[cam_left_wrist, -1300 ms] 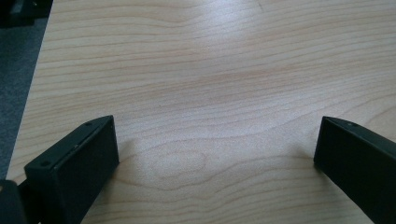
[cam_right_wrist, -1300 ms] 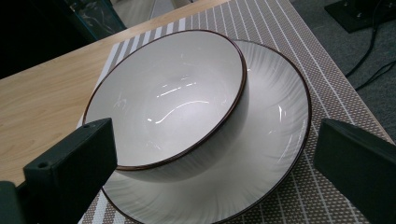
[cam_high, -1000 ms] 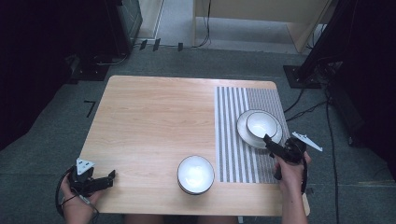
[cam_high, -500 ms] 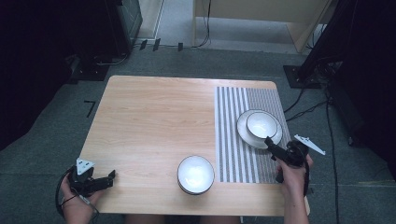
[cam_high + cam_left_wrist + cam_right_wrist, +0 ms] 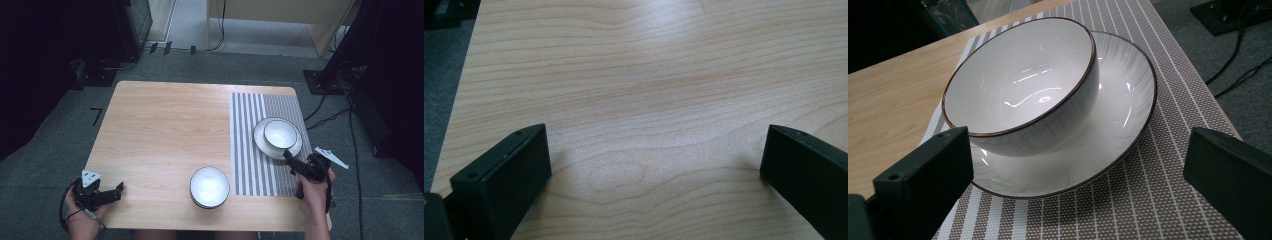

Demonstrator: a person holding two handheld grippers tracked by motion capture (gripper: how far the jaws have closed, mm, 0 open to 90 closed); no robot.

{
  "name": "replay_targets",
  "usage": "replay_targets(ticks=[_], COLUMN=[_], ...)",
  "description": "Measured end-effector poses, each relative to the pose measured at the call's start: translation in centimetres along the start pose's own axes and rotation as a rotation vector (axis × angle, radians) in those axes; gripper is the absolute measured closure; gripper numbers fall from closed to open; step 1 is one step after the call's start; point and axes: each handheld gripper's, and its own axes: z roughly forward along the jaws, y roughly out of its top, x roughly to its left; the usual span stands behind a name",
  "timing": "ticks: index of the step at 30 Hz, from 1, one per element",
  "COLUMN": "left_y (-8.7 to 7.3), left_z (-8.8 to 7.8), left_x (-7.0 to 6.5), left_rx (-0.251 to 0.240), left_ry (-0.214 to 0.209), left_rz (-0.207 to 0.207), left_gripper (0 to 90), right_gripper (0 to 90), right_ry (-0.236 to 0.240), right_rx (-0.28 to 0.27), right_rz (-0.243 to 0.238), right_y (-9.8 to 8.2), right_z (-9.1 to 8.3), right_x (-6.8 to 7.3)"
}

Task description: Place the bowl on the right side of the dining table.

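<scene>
A white bowl with a dark rim (image 5: 280, 133) (image 5: 1023, 85) sits in a white plate (image 5: 261, 144) (image 5: 1120, 125) on a striped placemat (image 5: 250, 165) (image 5: 1148, 210) at the table's right. A second white bowl (image 5: 209, 186) stands on bare wood near the front edge. My right gripper (image 5: 291, 162) (image 5: 1080, 150) is open just in front of the plate, its jaws wide apart and holding nothing. Over the front left corner my left gripper (image 5: 119, 189) (image 5: 656, 150) is open above bare wood.
The wooden table (image 5: 165, 130) (image 5: 649, 75) stands on grey carpet. Cables (image 5: 325, 117) and dark stands lie on the floor to the right and behind. The placemat ends close to the right table edge.
My right gripper has drawn back a little from the plate toward the front right. The left gripper and both bowls have stayed put.
</scene>
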Motion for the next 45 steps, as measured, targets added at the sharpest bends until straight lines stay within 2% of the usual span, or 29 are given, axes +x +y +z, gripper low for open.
replay_targets(ticks=[22, 31, 45], left_y=[0.0, 0.0, 0.0], left_z=[0.0, 0.0, 0.0], left_x=[0.0, 0.0, 0.0], left_rx=[-0.001, -0.001, 0.001], left_ry=[0.001, 0.001, 0.0], left_rz=[-0.001, -0.001, 0.001], left_gripper=[0.0, 0.0, 0.0], right_gripper=[0.0, 0.0, 0.0], right_ry=[-0.026, -0.041, -0.039], right_rx=[0.018, 0.029, 0.038], right_rz=[-0.004, -0.02, -0.026], right_y=[-1.3, -2.4, -3.6], right_z=[-0.9, -1.0, -1.7], right_x=[-0.8, -1.2, -1.9])
